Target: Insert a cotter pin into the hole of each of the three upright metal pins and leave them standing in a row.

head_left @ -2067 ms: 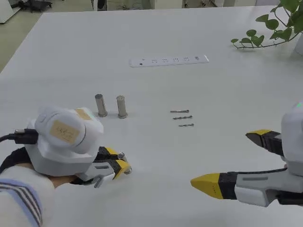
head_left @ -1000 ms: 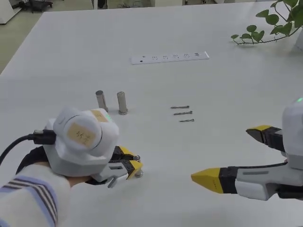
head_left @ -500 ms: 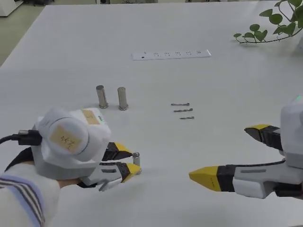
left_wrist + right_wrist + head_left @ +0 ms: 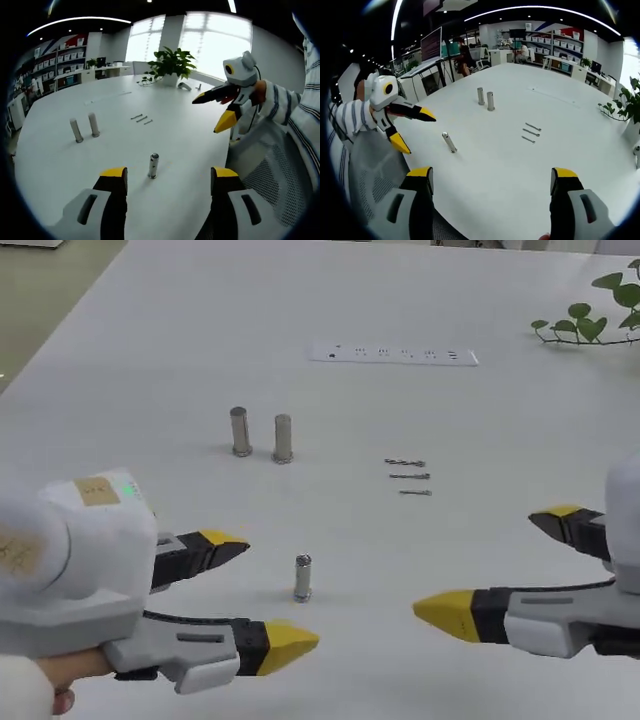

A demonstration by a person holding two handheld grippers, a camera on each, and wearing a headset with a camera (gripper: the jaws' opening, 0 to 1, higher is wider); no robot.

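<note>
Three short metal pins stand upright on the white table. Two pins (image 4: 240, 430) (image 4: 283, 438) stand side by side at the back left. The third pin (image 4: 303, 577) stands alone nearer me, just right of my left gripper (image 4: 262, 592), which is open with nothing between its yellow-tipped fingers. Three cotter pins (image 4: 409, 477) lie in a small stack right of the pair. My right gripper (image 4: 500, 565) hovers open at the right. From the left gripper view, the lone pin (image 4: 153, 165) is straight ahead between the jaws. The right gripper view shows it (image 4: 449, 142) too.
A white power strip (image 4: 393, 354) lies flat at the back of the table. Plant leaves (image 4: 590, 320) reach in at the far right. Shelves and desks stand beyond the table's far edge in both gripper views.
My left gripper has let go of the third pin, opened and drawn back to the left. The pin now stands free on the table. The head camera has shifted.
</note>
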